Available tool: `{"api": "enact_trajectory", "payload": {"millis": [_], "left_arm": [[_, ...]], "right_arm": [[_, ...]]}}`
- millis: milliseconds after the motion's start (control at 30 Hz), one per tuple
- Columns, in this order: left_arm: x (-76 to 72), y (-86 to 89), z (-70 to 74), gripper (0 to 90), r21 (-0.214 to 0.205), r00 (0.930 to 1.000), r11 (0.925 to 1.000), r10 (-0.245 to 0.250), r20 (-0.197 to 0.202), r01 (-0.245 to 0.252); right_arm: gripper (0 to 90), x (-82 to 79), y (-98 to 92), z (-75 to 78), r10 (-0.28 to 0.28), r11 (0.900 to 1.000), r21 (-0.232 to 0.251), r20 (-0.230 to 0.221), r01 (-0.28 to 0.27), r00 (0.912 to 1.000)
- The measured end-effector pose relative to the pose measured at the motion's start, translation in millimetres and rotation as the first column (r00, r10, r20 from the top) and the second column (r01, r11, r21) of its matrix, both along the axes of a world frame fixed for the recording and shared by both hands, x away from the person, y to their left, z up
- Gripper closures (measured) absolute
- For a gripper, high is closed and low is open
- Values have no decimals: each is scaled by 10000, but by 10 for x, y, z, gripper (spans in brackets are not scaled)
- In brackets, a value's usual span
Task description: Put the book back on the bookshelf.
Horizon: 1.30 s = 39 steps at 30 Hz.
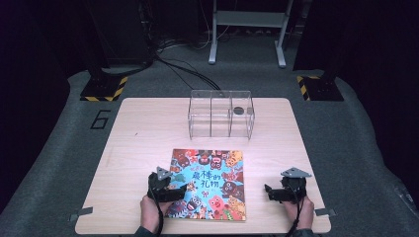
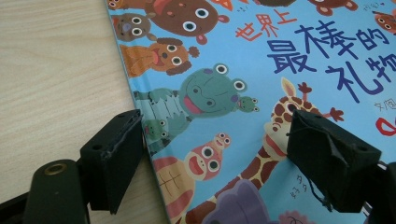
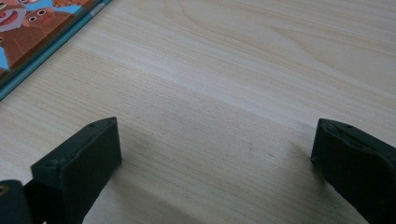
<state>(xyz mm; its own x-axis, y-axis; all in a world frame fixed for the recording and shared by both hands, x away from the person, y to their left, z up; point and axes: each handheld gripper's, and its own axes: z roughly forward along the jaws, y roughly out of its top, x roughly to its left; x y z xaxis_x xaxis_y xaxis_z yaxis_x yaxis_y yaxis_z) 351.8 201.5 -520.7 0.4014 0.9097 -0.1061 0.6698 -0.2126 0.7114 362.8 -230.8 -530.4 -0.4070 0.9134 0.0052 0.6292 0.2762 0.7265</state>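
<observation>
A colourful picture book (image 1: 210, 183) with cartoon animals lies flat at the front middle of the wooden table (image 1: 143, 128). My left gripper (image 1: 174, 190) hovers over the book's left edge, jaws open. In the left gripper view the book cover (image 2: 243, 93) lies below the left gripper (image 2: 219, 154), one jaw at the cover's edge and the other over the giraffe. My right gripper (image 1: 269, 192) stands open to the right of the book, over bare wood. The right gripper (image 3: 215, 149) holds nothing, and the book's corner (image 3: 42, 28) shows at upper left.
A clear plastic box (image 1: 221, 113) with three compartments stands at the back middle of the table; a dark round thing (image 1: 238, 110) sits in its right compartment. Cables and stand bases lie on the grey floor beyond. Tape tabs mark the table's front corners.
</observation>
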Motion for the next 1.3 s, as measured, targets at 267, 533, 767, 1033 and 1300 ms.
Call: {"api": "enact_trajectory", "payload": {"millis": [267,533,767,1033,1300], "left_arm": [[5,-49,5,188,5,9999,9999,-109,-73,109],[8,-119,5,188,20,9999,10000,-82,-69,82],[1,-199,-16,188,-87,9999,10000,37,161,-36],[10,-253,-19,188,-145,9998,9999,-30,177,33],[-21,-116,29,149,70,9996,9999,144,231,-145]], "right_arm": [[21,-8,-13,4,19,10000,-85,-23,-19,10000],[22,-4,0,0,-117,9999,23,20,117,9999],[26,-4,2,0,-136,9999,34,17,136,9999],[36,-4,-14,5,8,10000,-40,-8,-8,10000],[50,-5,-21,12,5,10000,-32,-17,-5,10000]]}}
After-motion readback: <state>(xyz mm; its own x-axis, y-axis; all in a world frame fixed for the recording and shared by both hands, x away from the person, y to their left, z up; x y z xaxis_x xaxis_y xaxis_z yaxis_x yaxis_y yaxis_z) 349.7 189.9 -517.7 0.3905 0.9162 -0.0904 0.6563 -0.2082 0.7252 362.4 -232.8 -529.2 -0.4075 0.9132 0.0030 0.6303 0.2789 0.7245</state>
